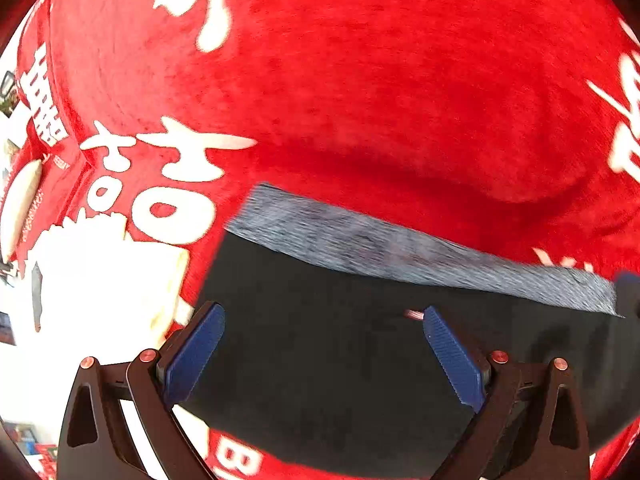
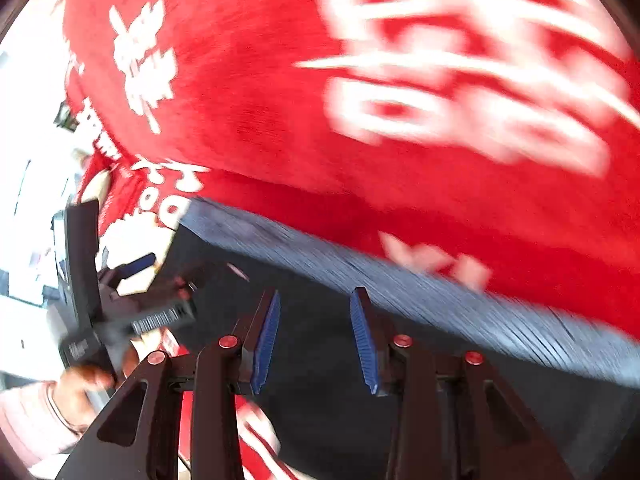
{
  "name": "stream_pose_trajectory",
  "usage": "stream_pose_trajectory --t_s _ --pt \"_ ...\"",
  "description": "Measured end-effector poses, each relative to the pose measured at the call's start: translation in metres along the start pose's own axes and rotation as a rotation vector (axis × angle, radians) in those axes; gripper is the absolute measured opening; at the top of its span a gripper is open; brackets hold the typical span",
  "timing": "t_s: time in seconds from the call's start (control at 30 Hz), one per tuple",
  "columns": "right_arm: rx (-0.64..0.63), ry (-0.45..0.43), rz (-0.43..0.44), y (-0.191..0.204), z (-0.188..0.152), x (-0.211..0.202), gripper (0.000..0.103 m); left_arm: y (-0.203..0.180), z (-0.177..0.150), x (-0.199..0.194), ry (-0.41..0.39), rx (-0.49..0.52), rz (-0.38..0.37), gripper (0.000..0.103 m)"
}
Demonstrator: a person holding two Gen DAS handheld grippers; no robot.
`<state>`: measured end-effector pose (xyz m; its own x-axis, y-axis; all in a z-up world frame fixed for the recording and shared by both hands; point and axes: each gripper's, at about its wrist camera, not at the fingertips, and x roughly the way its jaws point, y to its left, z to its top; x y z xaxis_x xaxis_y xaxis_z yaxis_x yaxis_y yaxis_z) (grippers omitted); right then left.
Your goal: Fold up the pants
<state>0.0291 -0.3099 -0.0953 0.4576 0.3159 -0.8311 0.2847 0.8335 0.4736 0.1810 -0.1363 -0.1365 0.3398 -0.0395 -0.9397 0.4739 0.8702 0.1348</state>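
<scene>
Black pants (image 1: 340, 360) with grey waistband (image 1: 400, 252) on red blanket (image 1: 360, 80), white lettering unreadable; left gripper (image 1: 324, 356) and right gripper (image 2: 316, 336) above pants, both parted, empty.

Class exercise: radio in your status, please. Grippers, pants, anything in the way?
Left gripper open, empty, above the dark pants. Right gripper open, empty. Pants flat on the red printed blanket, grey waistband showing. Nothing in the way.

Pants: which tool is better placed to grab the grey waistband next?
Marginally the right tool: open, empty, nearer the waistband of the pants. Left tool is open too, but sits further back over black fabric.
</scene>
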Motion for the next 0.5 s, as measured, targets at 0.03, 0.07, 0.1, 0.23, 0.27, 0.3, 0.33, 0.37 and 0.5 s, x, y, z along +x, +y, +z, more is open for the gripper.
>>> stream_pose_trajectory --t_s 0.03,0.07,0.1,0.23,0.27,0.3,0.33,0.37,0.5 --pt "-0.015 0.001 0.004 0.009 0.006 0.007 0.04 0.008 -0.001 0.005 0.008 -0.009 -0.01 0.101" --pt "-0.036 0.007 0.009 0.024 0.019 0.024 0.04 0.014 -0.006 0.011 0.019 -0.015 -0.028 0.101" --pt "-0.055 0.018 0.02 0.034 0.028 0.038 0.04 0.015 -0.01 0.015 0.028 -0.014 -0.032 0.101" --pt "-0.104 0.122 0.047 0.065 0.048 0.1 0.042 0.031 -0.033 0.035 0.051 -0.046 -0.084 0.101" --pt "-0.126 0.155 0.032 0.069 0.047 0.113 0.042 0.035 -0.035 0.036 0.037 -0.061 -0.108 0.101" --pt "-0.146 0.179 0.022 0.069 0.044 0.12 0.042 0.038 -0.036 0.036 0.03 -0.062 -0.117 0.101" --pt "-0.172 0.211 0.01 0.072 0.043 0.131 0.042 0.038 -0.037 0.036 0.023 -0.057 -0.121 0.101" --pt "-0.188 0.238 0.008 0.074 0.041 0.139 0.043 0.038 -0.037 0.037 0.015 -0.051 -0.124 0.101" --pt "-0.212 0.274 -0.017 0.072 0.037 0.146 0.017 0.038 -0.039 0.036 -0.002 -0.037 -0.138 0.101"
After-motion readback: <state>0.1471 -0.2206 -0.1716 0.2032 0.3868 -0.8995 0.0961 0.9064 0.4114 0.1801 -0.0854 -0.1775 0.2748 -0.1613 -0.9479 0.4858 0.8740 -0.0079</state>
